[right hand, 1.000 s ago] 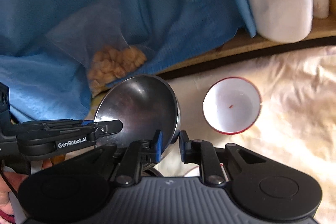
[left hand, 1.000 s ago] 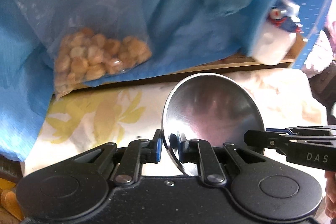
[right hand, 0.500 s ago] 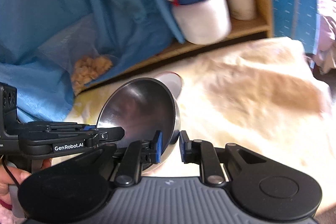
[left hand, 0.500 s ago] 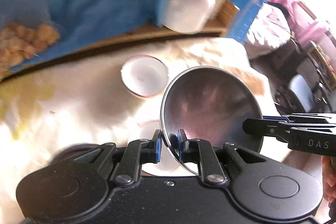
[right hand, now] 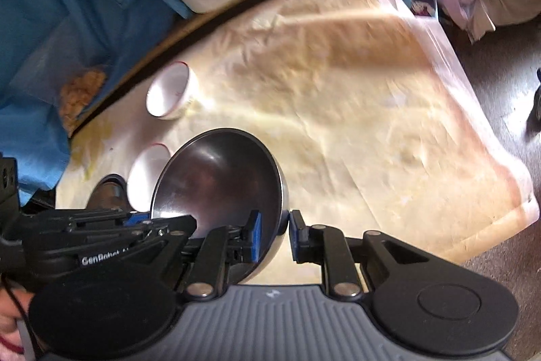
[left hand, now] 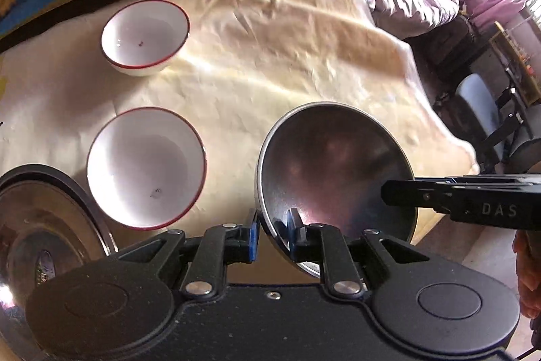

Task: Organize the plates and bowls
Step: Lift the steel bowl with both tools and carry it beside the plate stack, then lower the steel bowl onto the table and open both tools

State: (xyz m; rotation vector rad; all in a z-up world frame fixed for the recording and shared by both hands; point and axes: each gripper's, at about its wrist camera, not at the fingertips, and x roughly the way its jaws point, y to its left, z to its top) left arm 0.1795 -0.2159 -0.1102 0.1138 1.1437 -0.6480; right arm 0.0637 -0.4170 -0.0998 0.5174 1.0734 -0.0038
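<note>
The left hand-held gripper (left hand: 273, 234) is clamped on the near rim of a steel bowl (left hand: 333, 164), one pad inside the wall and one outside. The right hand-held gripper (right hand: 273, 234) is clamped on the opposite rim of the same bowl (right hand: 219, 178), so the bowl hangs tilted between the two, above the cloth-covered desk (left hand: 287, 56). Ahead and left of the left hand-held gripper sits a white bowl (left hand: 146, 167), a smaller white bowl (left hand: 145, 38) beyond it. At far left lies a steel plate (left hand: 44, 225). The white bowls lie nearer the left hand; bare cloth lies straight ahead.
</note>
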